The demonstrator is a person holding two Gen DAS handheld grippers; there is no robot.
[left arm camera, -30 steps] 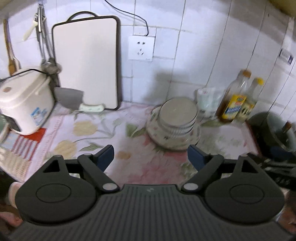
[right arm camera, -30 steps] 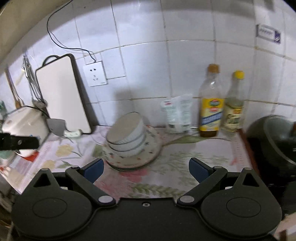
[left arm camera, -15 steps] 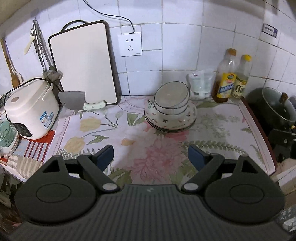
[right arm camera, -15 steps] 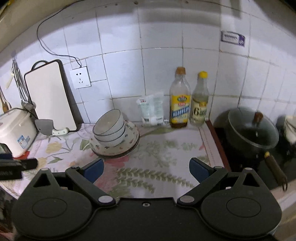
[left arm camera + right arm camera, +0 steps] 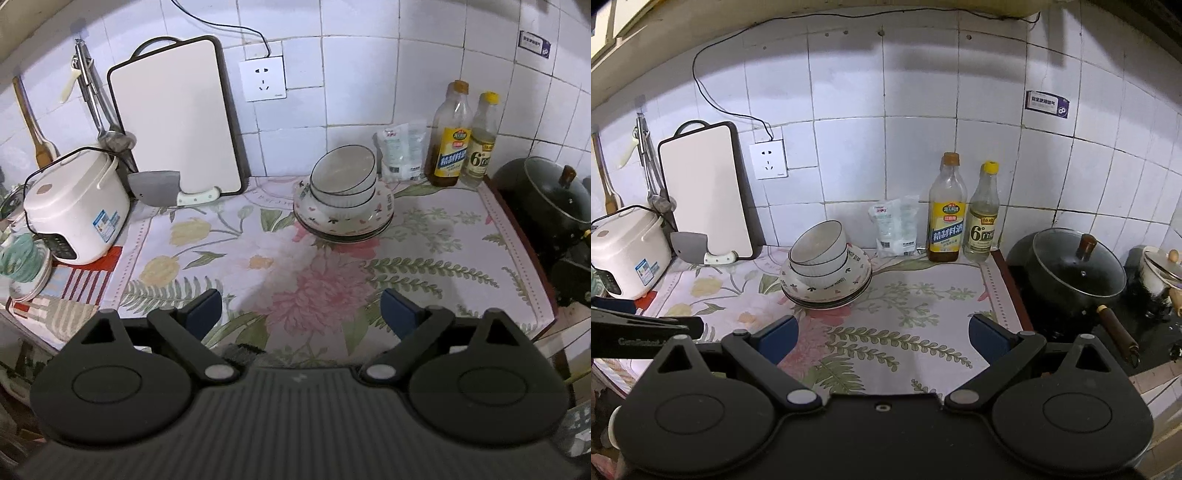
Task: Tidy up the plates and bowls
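Observation:
A pile of white bowls [image 5: 343, 177] [image 5: 818, 247] with dark rims leans inside a stack of floral plates [image 5: 345, 221] [image 5: 827, 290] at the back of the flowered counter cloth. My left gripper [image 5: 301, 312] hovers well short of the pile over the cloth's front; its jaws are opening and nothing is between them. My right gripper [image 5: 882, 336] stands open and empty, also near the front edge, with the pile ahead and to its left. The left gripper's finger [image 5: 646, 326] shows at the left edge of the right wrist view.
A rice cooker [image 5: 72, 206], a cleaver [image 5: 162, 190] and a cutting board [image 5: 177, 118] stand at the left. Two bottles [image 5: 461, 136] and a packet [image 5: 400, 151] line the back wall. A lidded black pot [image 5: 1075, 271] sits on the stove to the right.
Both grippers have pulled back from the pile of bowls and plates, which now looks smaller and farther away. More of the counter and stove shows.

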